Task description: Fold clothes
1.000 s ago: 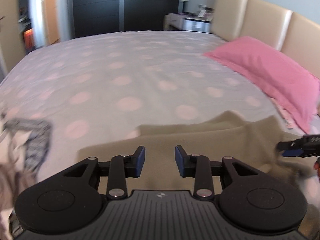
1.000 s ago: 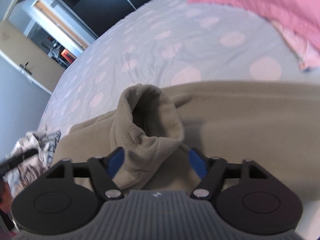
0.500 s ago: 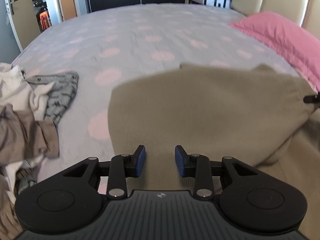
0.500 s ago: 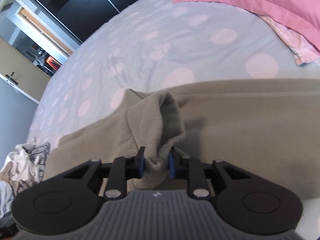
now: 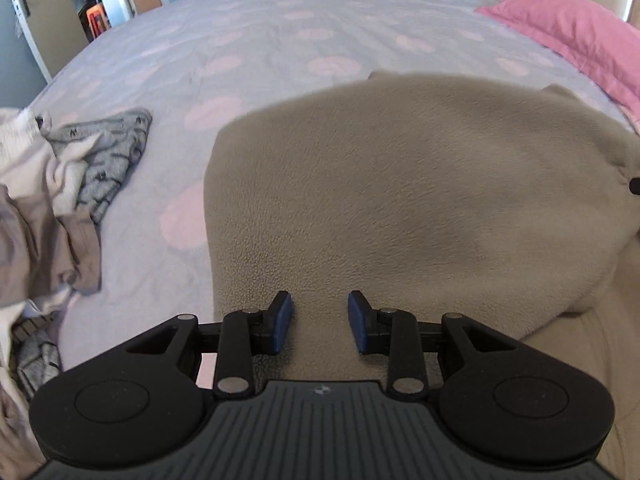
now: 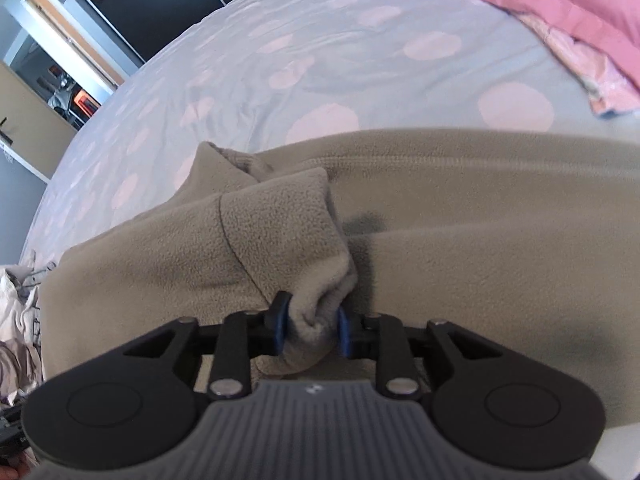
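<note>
Here the right tongs [image 6: 309, 326] have a bunched fold of the tan fleece [image 6: 460, 208] between their blue pads, which touch the cloth while the jaws are opening. The left tongs [image 5: 319, 322] stand partly open over the same fleece [image 5: 400, 184], nothing pinched between the pads. The fleece lies spread on the bed [image 5: 240, 48], its spotted sheet grey with pale pink dots. Left of it a heap of clothes [image 5: 60, 184] sits crumpled at the bed's edge. Farther back a pink pillow [image 5: 572, 28] rests by the headboard.
</note>
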`<state>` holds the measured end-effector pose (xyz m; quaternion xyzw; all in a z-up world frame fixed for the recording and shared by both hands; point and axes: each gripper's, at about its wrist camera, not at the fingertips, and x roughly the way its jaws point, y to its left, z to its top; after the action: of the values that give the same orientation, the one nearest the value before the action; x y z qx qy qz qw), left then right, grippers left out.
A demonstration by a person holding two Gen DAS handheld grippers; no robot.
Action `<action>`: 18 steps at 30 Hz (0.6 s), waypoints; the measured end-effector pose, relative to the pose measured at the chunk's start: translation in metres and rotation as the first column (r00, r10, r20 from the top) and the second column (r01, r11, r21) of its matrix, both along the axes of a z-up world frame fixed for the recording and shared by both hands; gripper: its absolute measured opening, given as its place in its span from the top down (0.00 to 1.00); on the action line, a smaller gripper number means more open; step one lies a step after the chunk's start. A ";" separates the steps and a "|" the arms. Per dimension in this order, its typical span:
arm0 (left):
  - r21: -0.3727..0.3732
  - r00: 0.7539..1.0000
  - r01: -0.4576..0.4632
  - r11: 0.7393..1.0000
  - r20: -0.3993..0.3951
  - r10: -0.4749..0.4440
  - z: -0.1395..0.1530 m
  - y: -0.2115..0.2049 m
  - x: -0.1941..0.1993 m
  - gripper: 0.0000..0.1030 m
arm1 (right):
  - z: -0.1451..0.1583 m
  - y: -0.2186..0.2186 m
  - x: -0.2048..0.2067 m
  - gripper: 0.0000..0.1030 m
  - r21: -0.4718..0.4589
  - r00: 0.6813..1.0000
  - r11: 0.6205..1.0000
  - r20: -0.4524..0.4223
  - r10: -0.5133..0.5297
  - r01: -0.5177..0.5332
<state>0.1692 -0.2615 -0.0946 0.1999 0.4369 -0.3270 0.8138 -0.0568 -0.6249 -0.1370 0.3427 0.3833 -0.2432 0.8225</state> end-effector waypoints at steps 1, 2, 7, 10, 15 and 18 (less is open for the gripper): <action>-0.027 1.000 0.003 1.000 0.001 -0.003 0.009 0.001 -0.001 0.72 | 0.011 0.001 -0.002 0.57 -0.036 1.000 0.999 -0.002 -0.005 0.005; -0.054 1.000 0.008 0.999 0.007 -0.008 0.018 0.000 -0.001 0.72 | 0.023 0.002 -0.005 0.58 -0.079 1.000 0.997 -0.001 -0.008 0.008; -0.158 0.998 0.061 0.985 0.037 -0.056 0.053 -0.030 0.000 0.72 | 0.074 0.017 -0.009 0.58 -0.218 0.986 0.974 0.142 0.089 -0.056; -0.212 0.996 0.087 0.973 0.050 -0.078 0.061 -0.059 0.004 0.72 | 0.075 0.034 0.007 0.62 -0.209 0.962 0.964 0.186 0.202 -0.162; -0.232 0.998 0.066 0.970 0.012 -0.065 0.041 -0.101 0.024 0.76 | 0.043 0.046 0.036 0.62 -0.248 0.969 0.946 0.076 0.234 -0.209; -0.200 0.998 0.031 0.979 -0.044 -0.040 0.013 -0.116 0.043 0.77 | 0.022 0.038 0.044 0.65 -0.259 0.978 0.947 0.026 0.206 -0.193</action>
<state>0.2118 -0.3775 -0.0820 0.1172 0.4174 -0.3883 0.8132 -0.0124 -0.5873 -0.1150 0.2000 0.3597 -0.1970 0.8898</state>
